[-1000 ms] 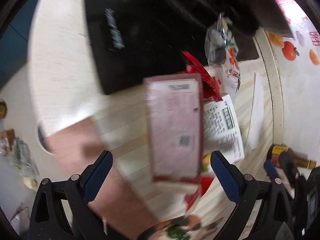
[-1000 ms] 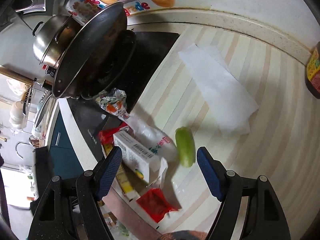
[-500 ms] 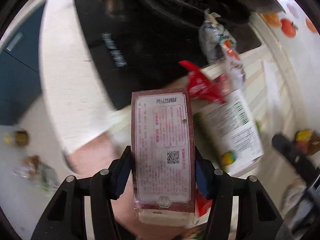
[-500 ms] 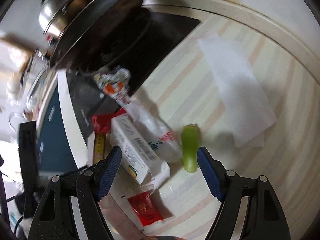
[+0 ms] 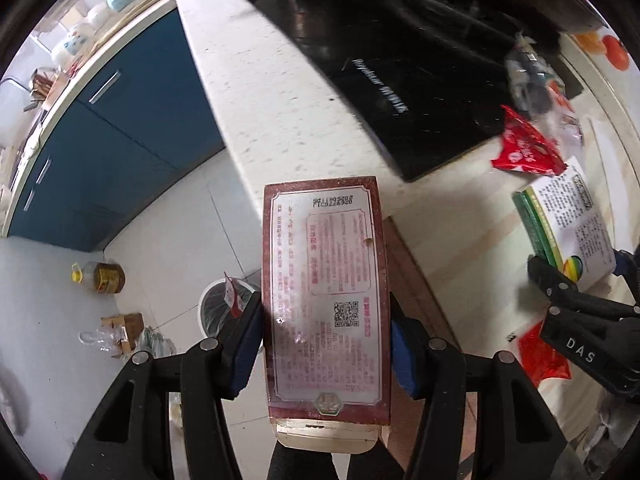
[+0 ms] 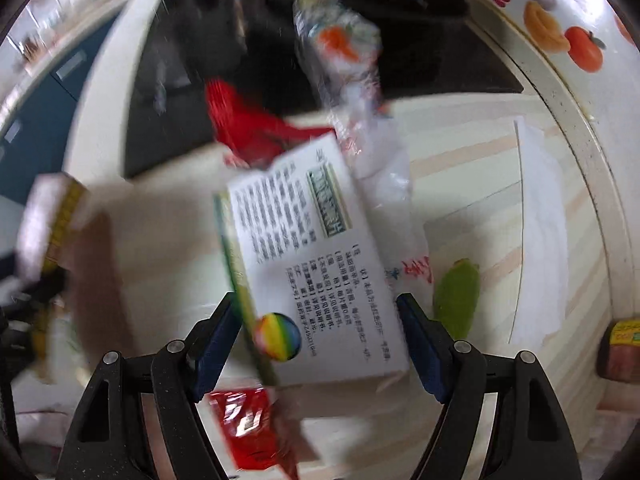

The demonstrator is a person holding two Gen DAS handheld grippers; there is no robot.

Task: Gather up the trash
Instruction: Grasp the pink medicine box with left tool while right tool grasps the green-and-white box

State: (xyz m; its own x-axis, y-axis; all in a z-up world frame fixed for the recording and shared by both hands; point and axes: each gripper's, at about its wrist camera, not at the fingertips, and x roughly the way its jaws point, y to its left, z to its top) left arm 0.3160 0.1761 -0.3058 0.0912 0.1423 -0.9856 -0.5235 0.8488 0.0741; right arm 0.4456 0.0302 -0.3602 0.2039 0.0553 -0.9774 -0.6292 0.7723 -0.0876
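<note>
My left gripper [image 5: 325, 336] is shut on a dark red carton [image 5: 325, 288] with a white label and holds it over the counter's front edge. A white trash bin [image 5: 224, 307] stands on the floor below, just left of the carton. My right gripper [image 6: 318, 336] is open, its blue fingers on either side of a white and green box [image 6: 308, 256] that lies on the counter; the view is blurred. The box also shows in the left wrist view [image 5: 568, 224], with the right gripper [image 5: 576, 276] at it. Red wrappers [image 6: 248, 128] [image 6: 244, 420] lie around the box.
A clear plastic bag [image 6: 352, 80] and a green vegetable piece [image 6: 458, 296] lie on the striped counter [image 6: 460, 168]. A white paper towel [image 6: 544, 224] lies at the right. A black cooktop [image 5: 400, 64] sits behind. Blue cabinets [image 5: 100, 152] and floor clutter [image 5: 120, 332] are at the left.
My left gripper closed on the red carton and swung it left, out over the floor and bin. My right gripper moved down to the white and green box.
</note>
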